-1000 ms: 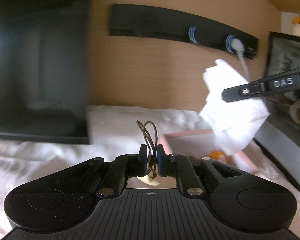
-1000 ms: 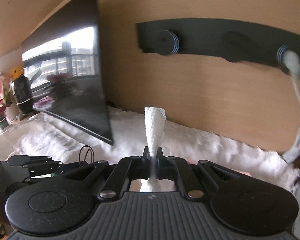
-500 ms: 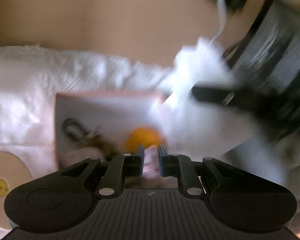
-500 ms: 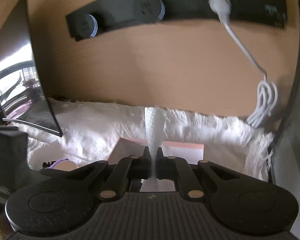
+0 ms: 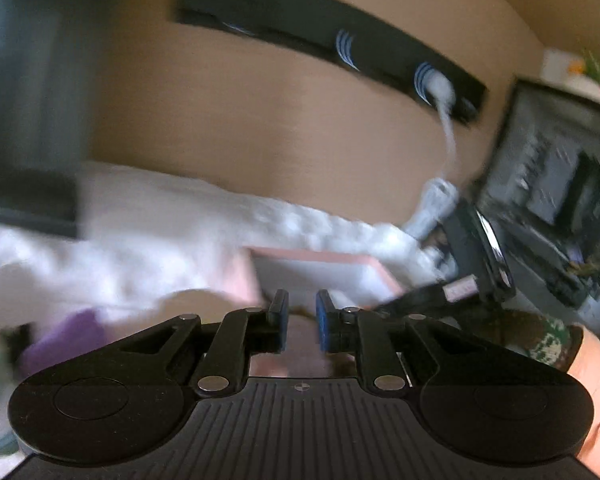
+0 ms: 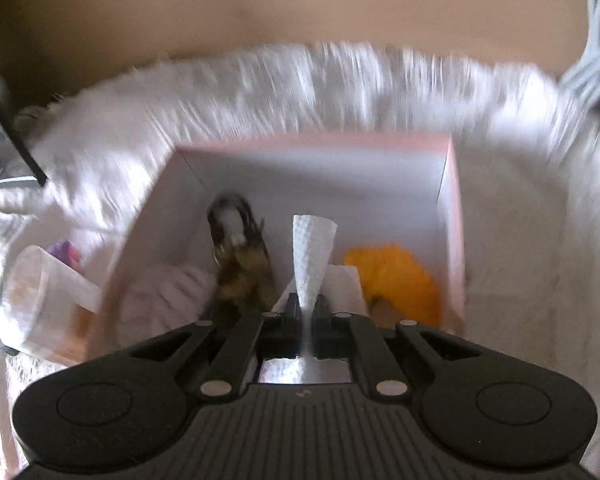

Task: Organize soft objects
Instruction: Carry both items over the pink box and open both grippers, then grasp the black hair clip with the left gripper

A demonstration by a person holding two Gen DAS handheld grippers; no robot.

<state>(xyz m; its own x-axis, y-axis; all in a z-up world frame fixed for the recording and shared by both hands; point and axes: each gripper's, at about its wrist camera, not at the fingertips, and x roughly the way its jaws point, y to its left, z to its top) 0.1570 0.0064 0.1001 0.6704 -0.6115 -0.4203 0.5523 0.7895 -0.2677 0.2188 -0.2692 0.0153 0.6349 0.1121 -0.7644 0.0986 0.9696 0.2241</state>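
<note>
A white, dimple-textured paper towel (image 6: 314, 256) is pinched between the closed fingers of the right gripper (image 6: 307, 308). It stands up from the fingertips as a narrow cone, widening toward its open top, and more of it shows behind the fingers. It hangs above the open pink box (image 6: 454, 216), which has white inner walls.

Three soft things lie in the box besides a flat white sheet (image 6: 342, 286) just under the towel: one orange piece (image 6: 396, 276) at the right, one dark brown mottled piece with a looped band (image 6: 240, 264) in the middle, and one pale lilac knit piece (image 6: 164, 296) at the left. The box sits on a white fluffy cover (image 6: 300, 80). Just left of the box lies one clear cup (image 6: 40, 296) on its side, with something purple (image 6: 66, 250) behind it.

The left gripper (image 5: 302, 320) shows two blue-padded fingers a narrow gap apart, with nothing between them. Its view is blurred; the box's pink rim (image 5: 320, 256) lies just beyond its fingertips. On the wooden wall hangs one black strip (image 5: 332, 46) with one white plug and cord (image 5: 444, 100).
</note>
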